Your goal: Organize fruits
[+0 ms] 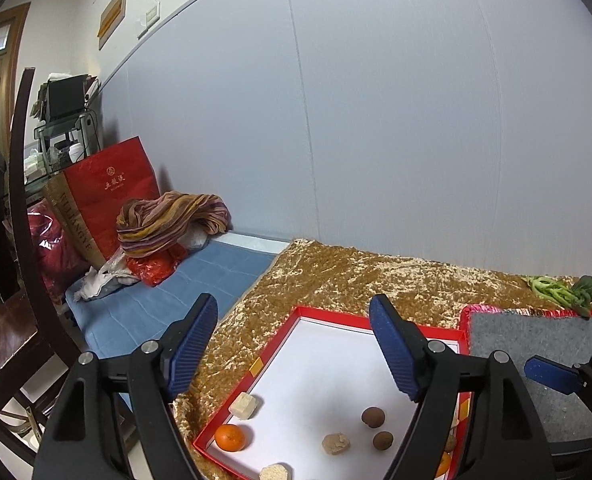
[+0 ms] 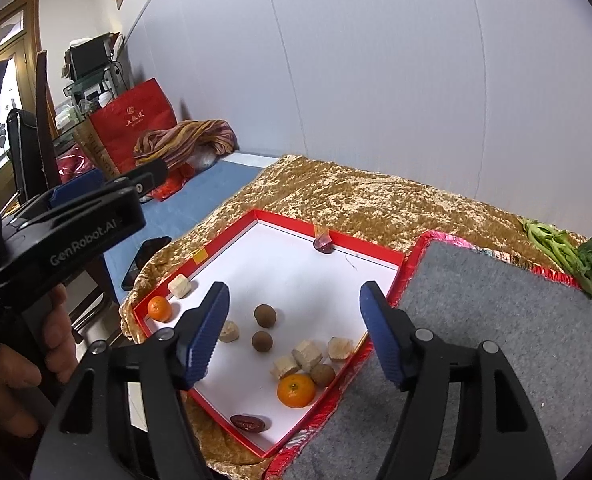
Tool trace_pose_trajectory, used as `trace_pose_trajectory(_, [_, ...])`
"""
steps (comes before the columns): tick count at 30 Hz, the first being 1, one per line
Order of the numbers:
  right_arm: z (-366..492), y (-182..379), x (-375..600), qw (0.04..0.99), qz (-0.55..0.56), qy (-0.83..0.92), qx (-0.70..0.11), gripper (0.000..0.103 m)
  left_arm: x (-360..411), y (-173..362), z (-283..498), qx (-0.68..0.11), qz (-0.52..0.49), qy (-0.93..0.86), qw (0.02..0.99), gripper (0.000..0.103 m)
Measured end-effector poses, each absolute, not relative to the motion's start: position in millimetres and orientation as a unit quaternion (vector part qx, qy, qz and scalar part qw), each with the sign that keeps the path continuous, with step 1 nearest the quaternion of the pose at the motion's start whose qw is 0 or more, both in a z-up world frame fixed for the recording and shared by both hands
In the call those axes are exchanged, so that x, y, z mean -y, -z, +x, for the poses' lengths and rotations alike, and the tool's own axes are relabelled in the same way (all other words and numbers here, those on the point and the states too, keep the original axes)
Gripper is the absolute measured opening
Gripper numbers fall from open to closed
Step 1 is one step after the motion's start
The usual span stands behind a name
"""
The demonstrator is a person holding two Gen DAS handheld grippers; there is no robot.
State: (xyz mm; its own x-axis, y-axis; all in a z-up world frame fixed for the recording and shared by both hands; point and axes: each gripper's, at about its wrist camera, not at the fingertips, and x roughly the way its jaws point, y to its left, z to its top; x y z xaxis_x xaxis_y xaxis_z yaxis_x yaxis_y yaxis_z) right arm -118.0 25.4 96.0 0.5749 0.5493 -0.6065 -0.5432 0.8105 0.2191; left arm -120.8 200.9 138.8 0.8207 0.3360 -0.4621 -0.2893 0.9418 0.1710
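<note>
A red-rimmed white tray [image 2: 296, 220] lies on the gold cloth and holds scattered food. One tangerine [image 2: 296, 390] sits near its right wall, another tangerine [image 2: 159, 308] in the left corner [image 1: 230, 437]. Brown round fruits [image 2: 264, 315] [image 1: 373, 416], several pale cubes [image 2: 308, 354] [image 1: 246, 404] and a dark red date [image 2: 248, 423] lie between them. A second date [image 2: 323, 245] rests at the far rim. My right gripper [image 2: 295, 330] hangs open above the tray, empty. My left gripper [image 1: 294, 350] is open over the tray's left part, also empty.
A grey felt mat [image 2: 496, 340] lies right of the tray, with a green leafy vegetable [image 2: 568, 256] at its far edge. A black phone [image 2: 146, 256] rests on the blue bench left of the table. A red bag [image 1: 112, 192] and striped cloth [image 1: 172, 220] sit further back. A hand [image 2: 16, 364] holds the left gripper.
</note>
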Motion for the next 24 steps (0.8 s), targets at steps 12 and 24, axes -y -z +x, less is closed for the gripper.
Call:
trace_pose_trajectory(12, [-117.7,-95.8,-23.0,0.89,0.008,-0.305,-0.339,0.07,-205.4,-141.4,-122.8,-0.247,0.043,-0.168,0.953,0.079])
trace_pose_trajectory(24, [-119.1,-95.4,-23.8,0.891,0.001,-0.305,-0.336,0.071,-203.9,-142.7,-123.5,-0.244,0.047,-0.165,0.955,0.088])
